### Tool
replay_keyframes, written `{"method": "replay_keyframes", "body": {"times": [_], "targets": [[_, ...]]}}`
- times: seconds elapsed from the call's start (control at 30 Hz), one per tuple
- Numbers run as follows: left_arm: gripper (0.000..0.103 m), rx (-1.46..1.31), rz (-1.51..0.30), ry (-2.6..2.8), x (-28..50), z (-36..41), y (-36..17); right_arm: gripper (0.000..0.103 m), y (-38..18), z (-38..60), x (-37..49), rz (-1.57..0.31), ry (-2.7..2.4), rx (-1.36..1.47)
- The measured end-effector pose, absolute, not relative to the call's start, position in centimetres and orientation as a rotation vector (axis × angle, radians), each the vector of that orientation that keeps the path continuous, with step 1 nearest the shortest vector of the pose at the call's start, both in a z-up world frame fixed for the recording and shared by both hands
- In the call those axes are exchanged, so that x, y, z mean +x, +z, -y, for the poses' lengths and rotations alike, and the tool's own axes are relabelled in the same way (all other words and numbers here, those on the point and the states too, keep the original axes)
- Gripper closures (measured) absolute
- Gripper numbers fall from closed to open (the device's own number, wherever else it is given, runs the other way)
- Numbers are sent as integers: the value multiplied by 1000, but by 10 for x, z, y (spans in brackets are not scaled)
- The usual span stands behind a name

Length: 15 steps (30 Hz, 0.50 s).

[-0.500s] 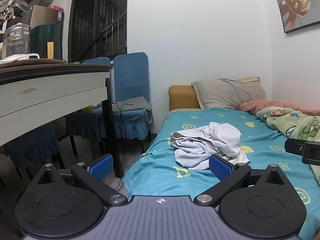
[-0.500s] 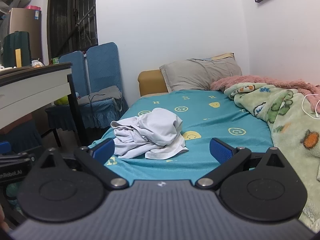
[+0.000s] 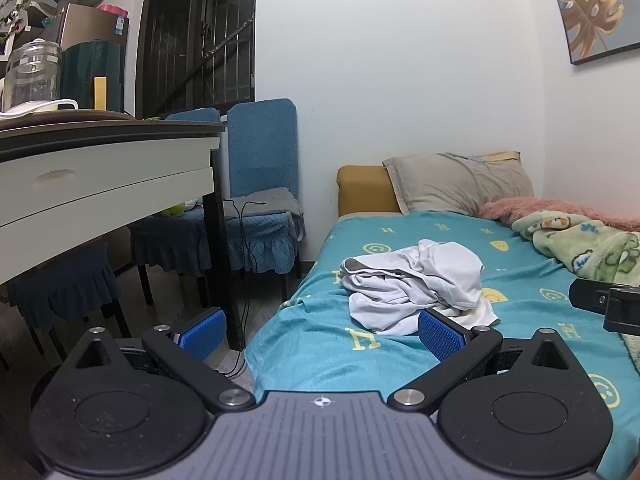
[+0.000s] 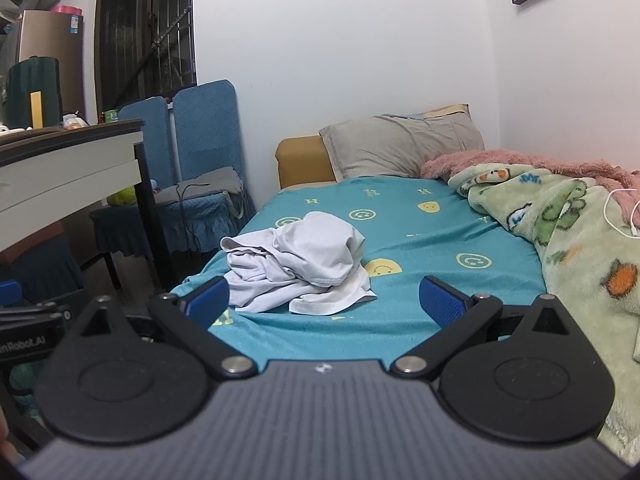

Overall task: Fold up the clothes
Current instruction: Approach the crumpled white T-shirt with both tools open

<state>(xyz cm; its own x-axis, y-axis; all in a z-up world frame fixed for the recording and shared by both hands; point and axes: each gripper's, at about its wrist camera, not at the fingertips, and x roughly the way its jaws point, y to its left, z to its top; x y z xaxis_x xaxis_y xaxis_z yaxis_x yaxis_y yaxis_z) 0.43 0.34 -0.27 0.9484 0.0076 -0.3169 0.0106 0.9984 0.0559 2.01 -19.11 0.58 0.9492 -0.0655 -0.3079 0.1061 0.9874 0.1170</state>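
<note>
i see the teal bed (image 4: 420,240) running away from me, the crumpled white garment (image 4: 304,260) heaped near its left edge, spread left to right. my right gripper (image 4: 324,300) faces it squarely, nearer than my left gripper (image 3: 320,332); both spread wide, empty.

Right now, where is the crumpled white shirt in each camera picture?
Left wrist view: the white shirt lies right of centre on the teal sheet.
Right wrist view: the white shirt lies left of centre.
Shared landmark: the grey pillow at the bed's far end.
</note>
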Motion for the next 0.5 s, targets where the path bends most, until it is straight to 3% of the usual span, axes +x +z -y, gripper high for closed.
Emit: {"method": "replay_keyframes", "body": {"times": [0.5], "targets": [[0,54,-318,-30,5,-3,-3,0,6,191,20,-311,-93,136]]}}
